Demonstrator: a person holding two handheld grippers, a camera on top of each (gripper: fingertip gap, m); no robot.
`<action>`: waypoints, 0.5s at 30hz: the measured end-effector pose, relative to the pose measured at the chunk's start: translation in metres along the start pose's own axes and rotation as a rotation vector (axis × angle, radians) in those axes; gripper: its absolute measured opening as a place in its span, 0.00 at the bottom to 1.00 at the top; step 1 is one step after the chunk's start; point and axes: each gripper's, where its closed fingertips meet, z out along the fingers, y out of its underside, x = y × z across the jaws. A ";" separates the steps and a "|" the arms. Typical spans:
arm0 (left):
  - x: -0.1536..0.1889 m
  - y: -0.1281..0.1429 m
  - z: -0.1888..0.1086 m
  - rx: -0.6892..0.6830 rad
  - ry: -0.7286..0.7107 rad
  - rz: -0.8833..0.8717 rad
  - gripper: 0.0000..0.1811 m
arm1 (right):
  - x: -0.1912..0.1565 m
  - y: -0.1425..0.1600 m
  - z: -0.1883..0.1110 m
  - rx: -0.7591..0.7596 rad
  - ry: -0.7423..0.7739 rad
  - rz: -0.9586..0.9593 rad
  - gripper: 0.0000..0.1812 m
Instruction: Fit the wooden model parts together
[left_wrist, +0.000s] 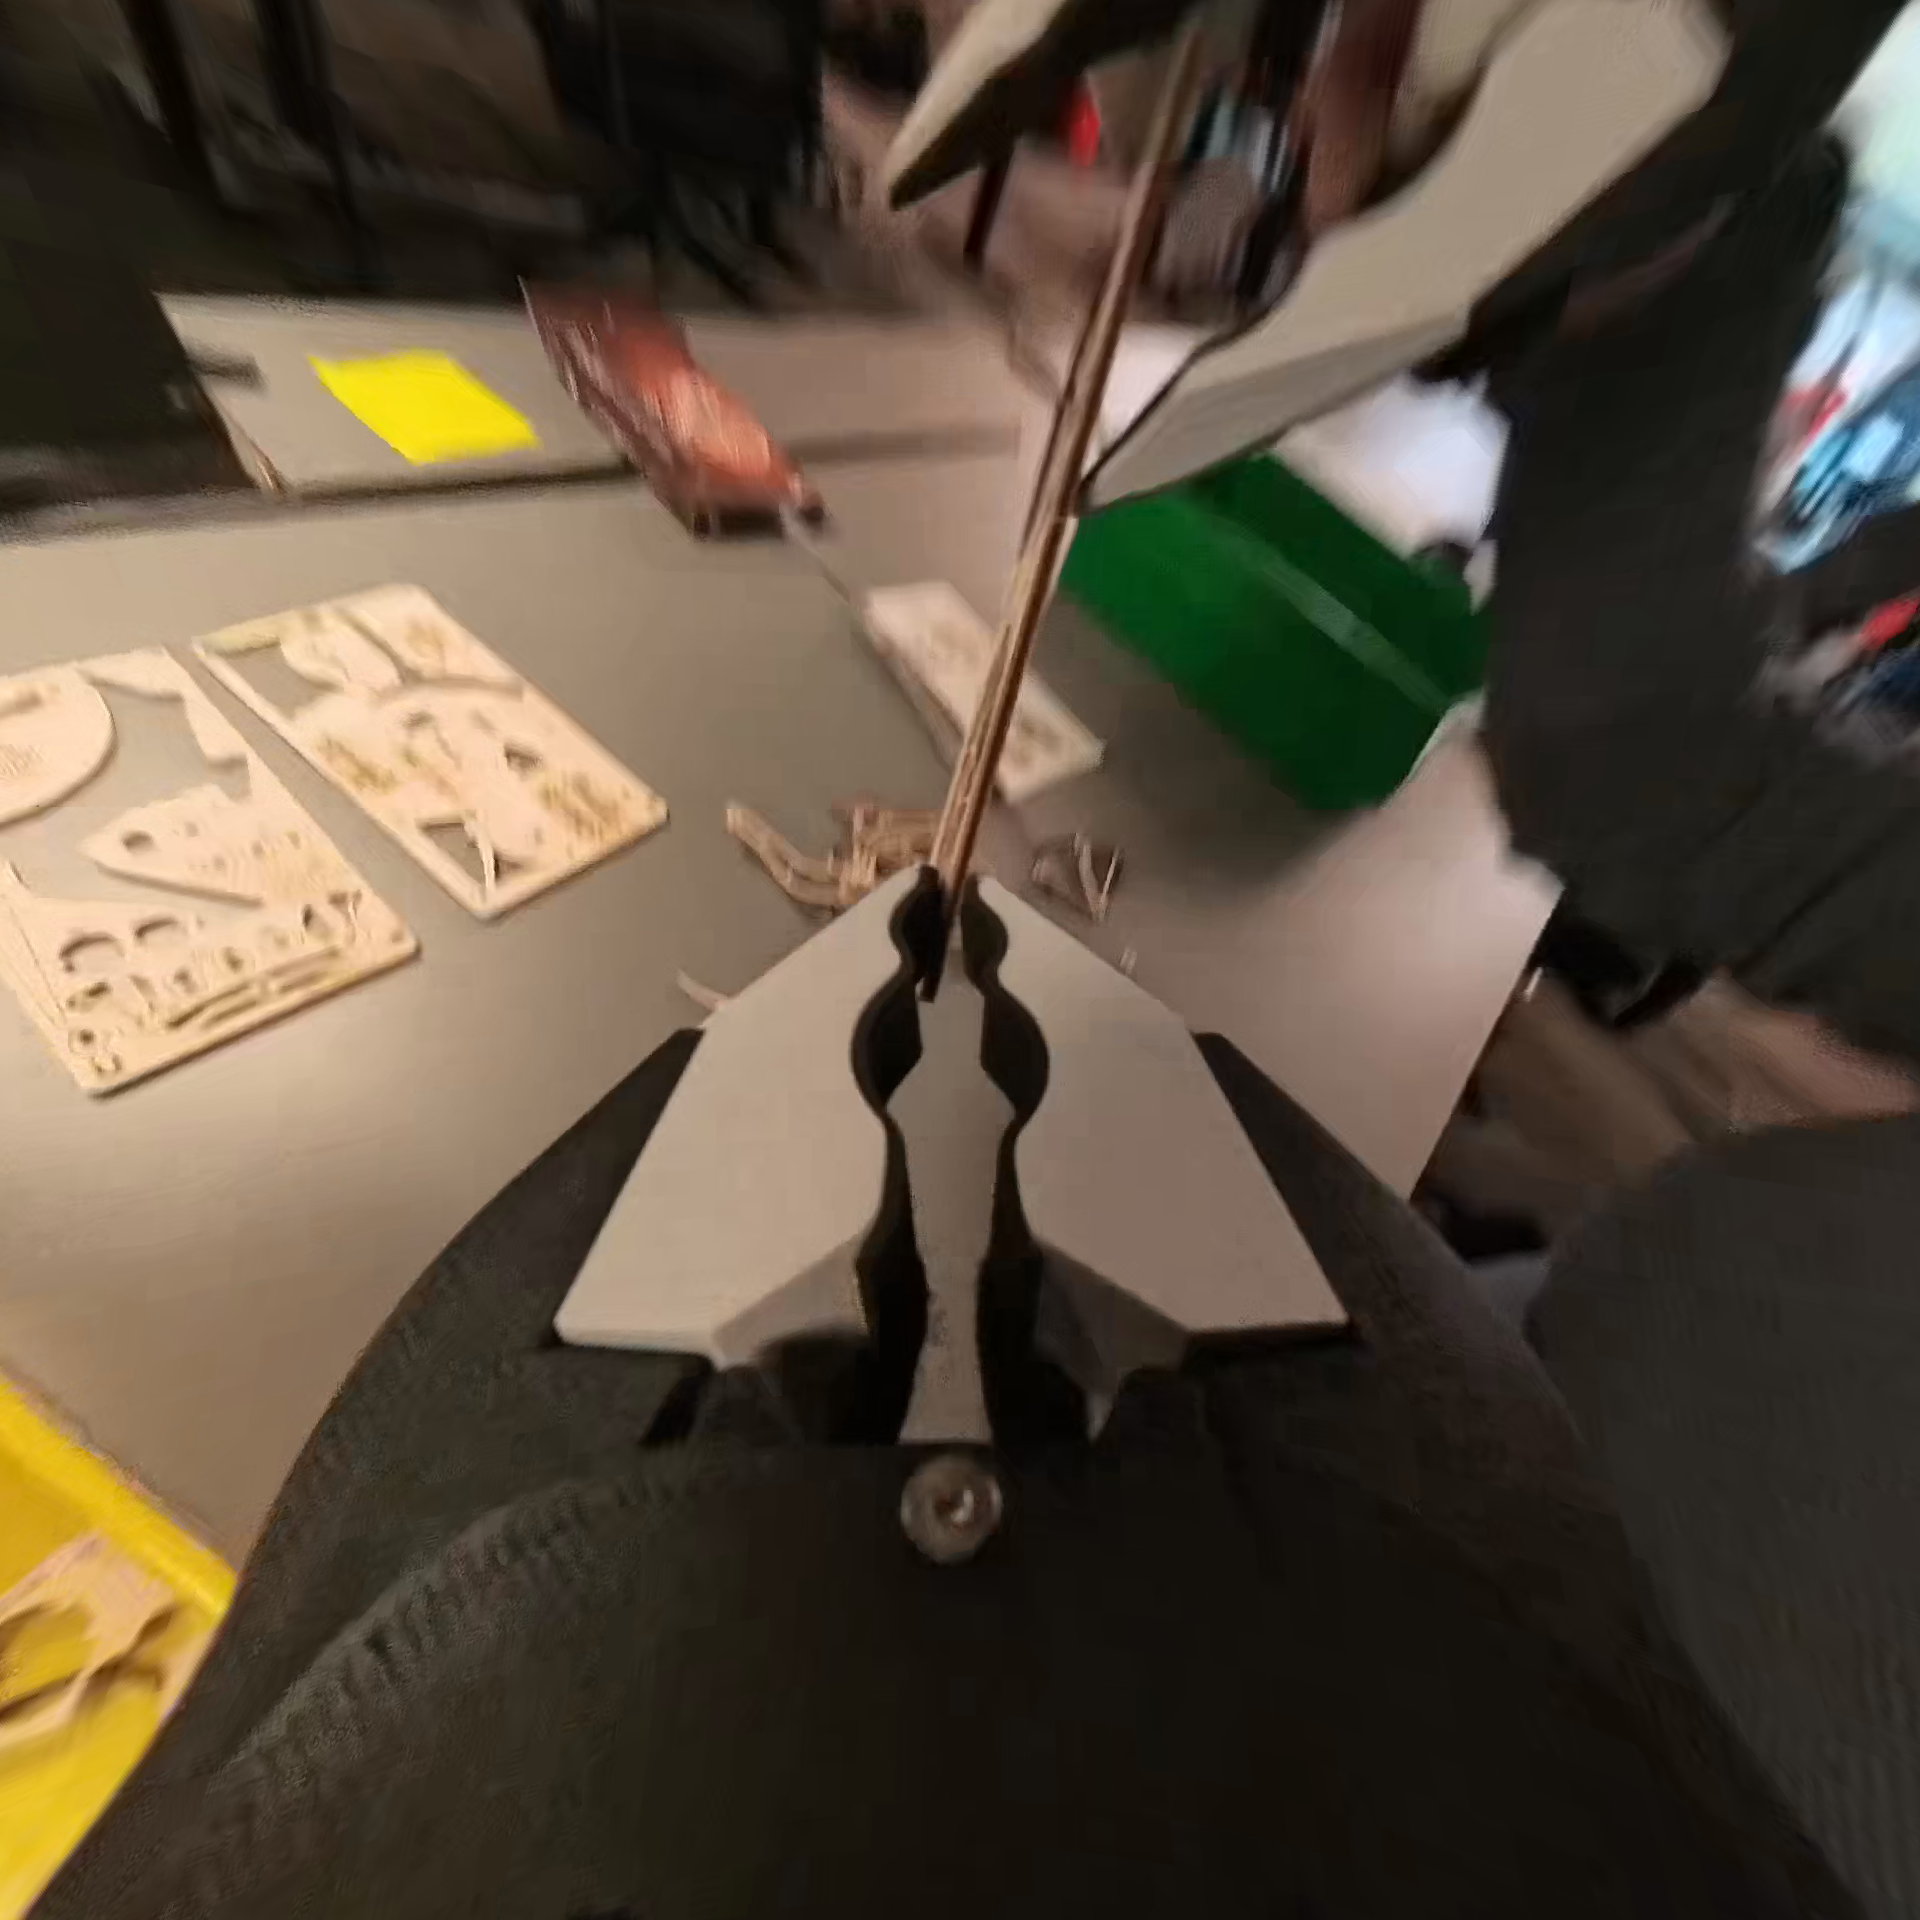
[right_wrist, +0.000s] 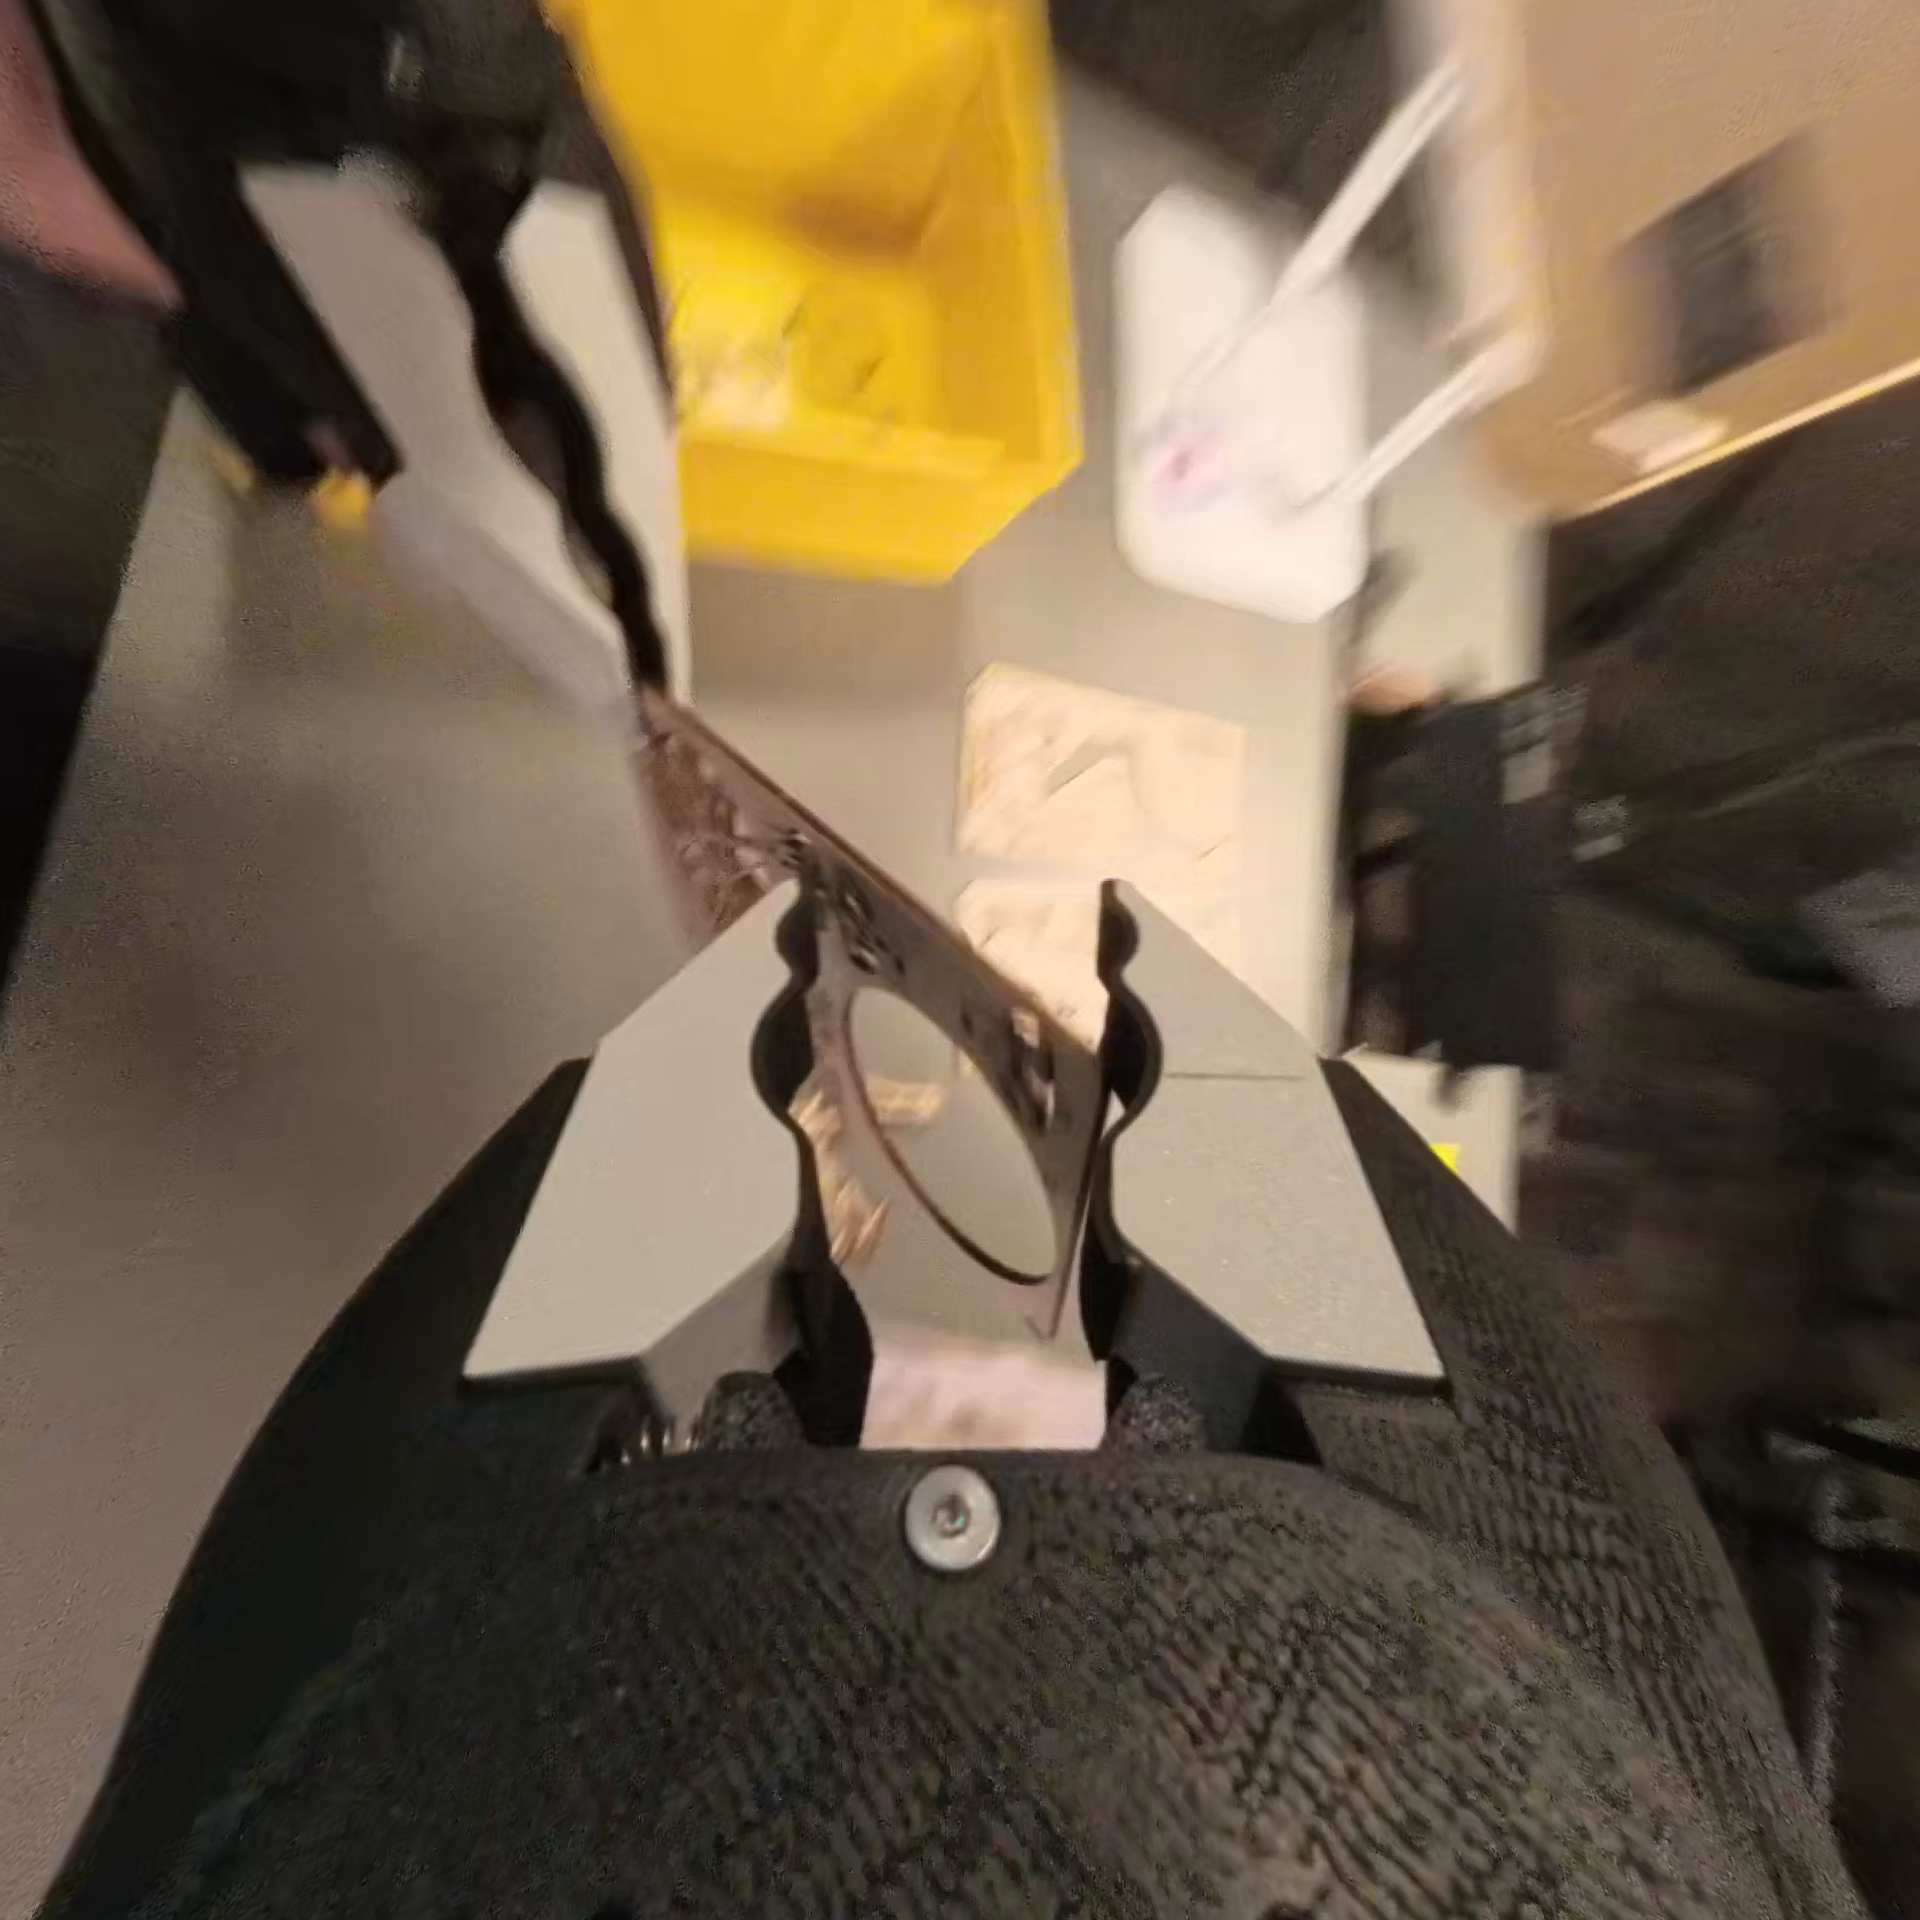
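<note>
Left gripper (left_wrist: 948, 904) pinches the near end of the wooden sheet (left_wrist: 1023, 623) at its tips. Right gripper (right_wrist: 951, 935) stands partly open, the sheet's far end wedged slantwise between its fingers – square it up, then press.

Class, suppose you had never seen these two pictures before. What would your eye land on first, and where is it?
First, the thin wooden sheet held in the air above the grey table, pinched at one end by the left tool, its other end between the fingers of the right tool. Next, the bright yellow bin at the top of the right wrist view. Then the flat wooden part sheets lying on the table, left in the left wrist view.
</note>
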 end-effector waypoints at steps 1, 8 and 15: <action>0.002 -0.012 -0.008 0.085 0.024 -0.016 0.01 | 0.016 -0.015 -0.014 0.153 0.129 0.033 0.31; 0.007 -0.059 -0.046 0.495 0.137 -0.089 0.01 | 0.022 -0.013 -0.038 0.837 0.198 0.576 0.35; 0.014 -0.052 -0.027 0.475 0.204 -0.122 0.01 | -0.018 -0.033 0.009 0.971 -0.316 0.801 0.20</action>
